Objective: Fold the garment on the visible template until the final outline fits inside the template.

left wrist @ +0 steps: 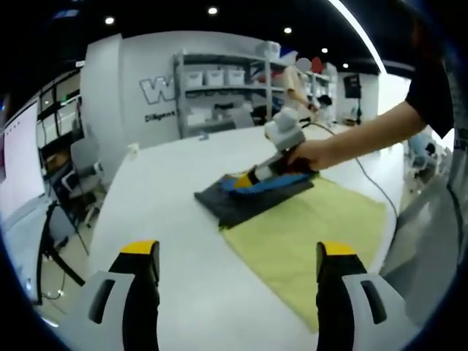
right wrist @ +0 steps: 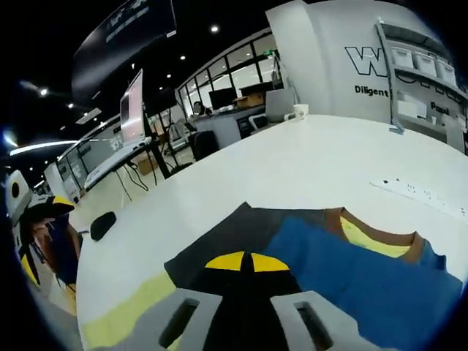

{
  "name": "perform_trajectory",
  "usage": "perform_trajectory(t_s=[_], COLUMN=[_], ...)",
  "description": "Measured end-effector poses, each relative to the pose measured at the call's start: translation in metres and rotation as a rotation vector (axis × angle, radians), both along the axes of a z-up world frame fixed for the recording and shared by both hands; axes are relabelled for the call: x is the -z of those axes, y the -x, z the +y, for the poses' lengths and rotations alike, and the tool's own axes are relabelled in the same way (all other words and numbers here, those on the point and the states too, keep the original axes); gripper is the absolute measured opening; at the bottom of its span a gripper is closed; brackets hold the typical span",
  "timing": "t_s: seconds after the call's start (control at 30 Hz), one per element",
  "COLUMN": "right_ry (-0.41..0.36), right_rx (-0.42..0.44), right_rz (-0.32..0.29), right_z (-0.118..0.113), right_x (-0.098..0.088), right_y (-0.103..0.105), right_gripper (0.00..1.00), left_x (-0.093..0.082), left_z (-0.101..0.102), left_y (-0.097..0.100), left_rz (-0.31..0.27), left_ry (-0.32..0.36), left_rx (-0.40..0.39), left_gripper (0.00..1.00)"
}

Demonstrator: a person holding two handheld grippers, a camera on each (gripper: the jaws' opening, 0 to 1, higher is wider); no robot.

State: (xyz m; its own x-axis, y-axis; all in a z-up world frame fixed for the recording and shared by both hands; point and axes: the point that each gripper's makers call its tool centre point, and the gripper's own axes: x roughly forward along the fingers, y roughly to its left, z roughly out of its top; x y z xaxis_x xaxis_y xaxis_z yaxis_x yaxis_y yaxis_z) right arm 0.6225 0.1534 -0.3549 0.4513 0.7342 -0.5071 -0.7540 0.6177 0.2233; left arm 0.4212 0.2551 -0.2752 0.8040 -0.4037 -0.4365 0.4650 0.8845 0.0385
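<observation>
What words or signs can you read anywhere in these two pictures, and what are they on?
"W": start of large outlined lettering on the grey wall, cut off by the shelving.
"Diligent": small dark line beneath it on that wall; the rest is hidden.
Overhead dark panel: pale lines, too blurred to read.

garment [left wrist: 252, 197]: one, dark with blue
template [left wrist: 314, 234]: one, yellow-green
grippers: two, left gripper [left wrist: 238, 252], right gripper [left wrist: 245, 180]
counter [left wrist: 175, 241]: one, white
power strip [right wrist: 424, 196]: one
mug [right wrist: 300, 111]: one

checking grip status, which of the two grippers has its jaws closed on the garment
The right gripper: jaws together on the dark garment. The left gripper is open above the table.
</observation>
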Motion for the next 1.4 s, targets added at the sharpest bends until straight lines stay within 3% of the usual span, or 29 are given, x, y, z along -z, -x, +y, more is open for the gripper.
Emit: perform_trajectory(t_s=[0.23,0.37,0.6,0.67,0.8,0.97,1.13,1.27,1.4], right_ry=[0.01,0.056,0.077,0.094,0.116,0.14,0.177,0.191,0.221], right_rx=[-0.004,0.014,0.053,0.06,0.095,0.138,0.206,0.248,0.27], right_rz=[-0.009,-0.009,-0.04,-0.047,-0.069,-0.069,-0.015,0.005,0.026], right_z=[-0.005,-0.026,-0.061,-0.077,-0.103,-0.141,-0.18,-0.211,-0.24], right_x=[-0.005,0.0,-0.011,-0.015,-0.026,-0.029,-0.021,-0.016,-0.009], right_y=[0.007,0.005,0.001,0.0,-0.001,0.006,0.024,0.048,0.068], right_gripper=[0.07,0.12,0.39,0.42,0.43,0.43,0.46,0.51,0.5], left_x=[0.003,0.001,0.006,0.01,0.011,0.02,0.032,0.053,0.065], left_z=[-0.002,-0.007,-0.01,-0.008,-0.011,-0.02,-0.028,-0.039,-0.044], left_y=[0.0,0.0,0.001,0.001,0.002,0.011,0.025,0.047,0.056], left_rz=[0.008,0.006,0.021,0.04,0.057,0.116,0.175,0.285,0.313], left_ry=[-0.001,0.007,0.011,-0.011,0.01,0.045,0.052,0.037,0.036], left_rx=[0.002,-0.002,-0.003,-0.009,-0.017,0.0,0.034,0.092,0.106], left_gripper=[0.83,0.81,0.8,0.78,0.77,0.77,0.78,0.79,0.79])
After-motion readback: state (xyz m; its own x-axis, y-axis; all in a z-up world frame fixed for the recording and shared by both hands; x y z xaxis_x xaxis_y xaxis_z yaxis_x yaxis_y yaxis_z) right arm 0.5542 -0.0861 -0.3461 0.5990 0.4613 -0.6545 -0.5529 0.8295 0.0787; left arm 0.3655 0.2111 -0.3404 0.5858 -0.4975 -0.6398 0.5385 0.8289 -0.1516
